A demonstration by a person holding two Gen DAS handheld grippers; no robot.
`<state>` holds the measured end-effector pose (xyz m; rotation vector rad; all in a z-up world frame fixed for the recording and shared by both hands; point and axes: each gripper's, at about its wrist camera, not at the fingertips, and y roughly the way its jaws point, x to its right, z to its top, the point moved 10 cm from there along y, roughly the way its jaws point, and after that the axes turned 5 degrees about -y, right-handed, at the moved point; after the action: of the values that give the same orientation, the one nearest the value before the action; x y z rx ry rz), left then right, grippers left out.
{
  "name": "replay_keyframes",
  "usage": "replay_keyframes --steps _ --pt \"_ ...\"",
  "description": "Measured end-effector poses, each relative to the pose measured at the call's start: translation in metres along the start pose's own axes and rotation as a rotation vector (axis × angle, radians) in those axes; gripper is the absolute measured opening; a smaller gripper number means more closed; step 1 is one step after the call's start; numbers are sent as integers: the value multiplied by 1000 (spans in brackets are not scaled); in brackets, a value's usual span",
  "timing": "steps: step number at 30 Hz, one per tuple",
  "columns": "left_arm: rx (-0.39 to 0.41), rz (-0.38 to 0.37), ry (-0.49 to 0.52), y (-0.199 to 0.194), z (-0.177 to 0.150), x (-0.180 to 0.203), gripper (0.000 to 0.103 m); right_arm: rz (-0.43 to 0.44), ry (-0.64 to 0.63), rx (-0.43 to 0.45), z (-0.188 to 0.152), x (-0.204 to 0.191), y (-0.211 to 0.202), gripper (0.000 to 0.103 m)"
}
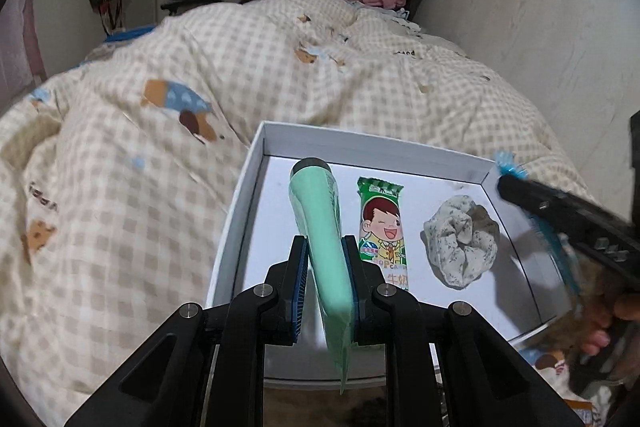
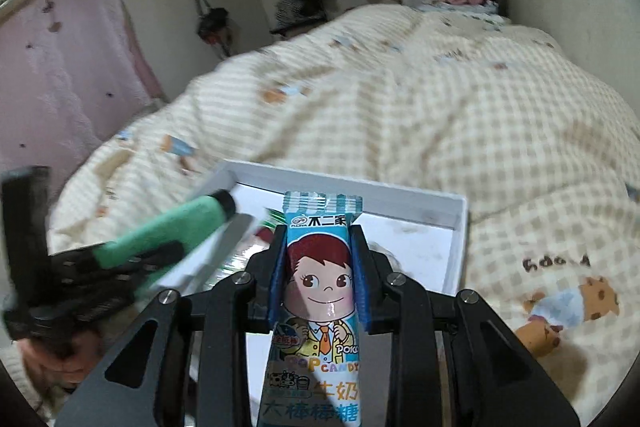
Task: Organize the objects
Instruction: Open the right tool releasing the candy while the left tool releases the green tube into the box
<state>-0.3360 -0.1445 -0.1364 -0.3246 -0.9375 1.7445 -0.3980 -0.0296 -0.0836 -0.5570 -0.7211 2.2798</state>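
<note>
Two items are held over the white box (image 1: 256, 187): the left gripper (image 1: 326, 259) clamps a mint-green utility knife (image 1: 320, 227), the right gripper (image 2: 320, 267) a blue candy packet (image 2: 320, 259). Inside lie a green candy packet (image 1: 380, 219) and grey scrunchie (image 1: 460, 239), on a checked quilt (image 1: 160, 167).

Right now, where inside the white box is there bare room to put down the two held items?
White box: bare floor between its left wall and the green candy packet, and right of the grey scrunchie. Packet to scrunchie is crowded.
</note>
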Motion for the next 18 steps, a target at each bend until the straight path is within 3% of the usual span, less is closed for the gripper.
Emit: replay_keyframes --steps 4,18 --pt "-17 -7 -14 8 -3 -1 16 -6 55 -16 -7 12 9 31" --pt "-6 30 53 18 -1 10 17 -58 28 -95 -22 15 22 33"
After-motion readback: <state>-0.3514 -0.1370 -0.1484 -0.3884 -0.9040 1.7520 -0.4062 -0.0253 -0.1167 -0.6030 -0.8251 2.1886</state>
